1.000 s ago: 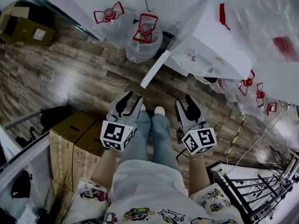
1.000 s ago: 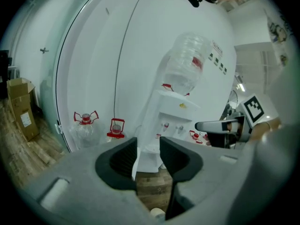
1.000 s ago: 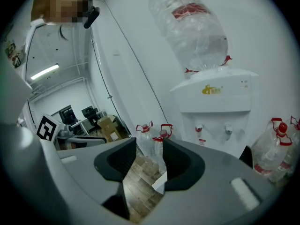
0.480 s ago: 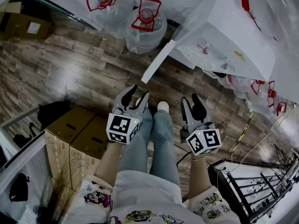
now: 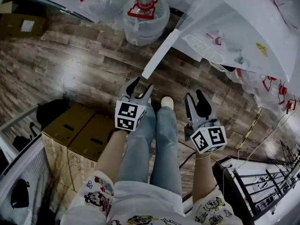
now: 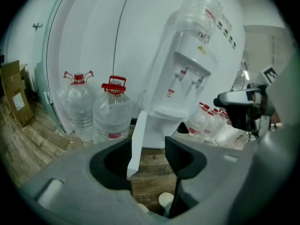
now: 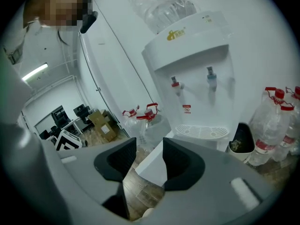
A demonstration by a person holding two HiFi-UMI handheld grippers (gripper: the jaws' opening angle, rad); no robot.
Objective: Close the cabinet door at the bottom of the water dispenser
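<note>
The white water dispenser [image 5: 243, 36] stands at the upper right, with a clear bottle on top [image 6: 199, 11]. Its bottom cabinet door [image 5: 160, 54] hangs open, a white slab swung out over the wood floor. My left gripper [image 5: 142, 86] hovers just short of the door's free end; its jaws are opening and nothing is between them. Through that gap the door's edge [image 6: 136, 144] shows a little way ahead. My right gripper [image 5: 195, 96] is open and empty, farther right, facing the door [image 7: 152, 165] and the drip tray [image 7: 201, 131].
Two large water bottles [image 5: 143, 11] with red handles stand left of the dispenser, more bottles [image 5: 276, 88] to its right. A black bin [image 7: 241, 142] sits beside it. Cardboard boxes [image 5: 79, 135] lie at my left, a metal rack [image 5: 253, 191] at the lower right.
Both grippers have sunk toward the floor and closer to the open door. The left gripper's jaws have spread wider. The door itself has not swung.
</note>
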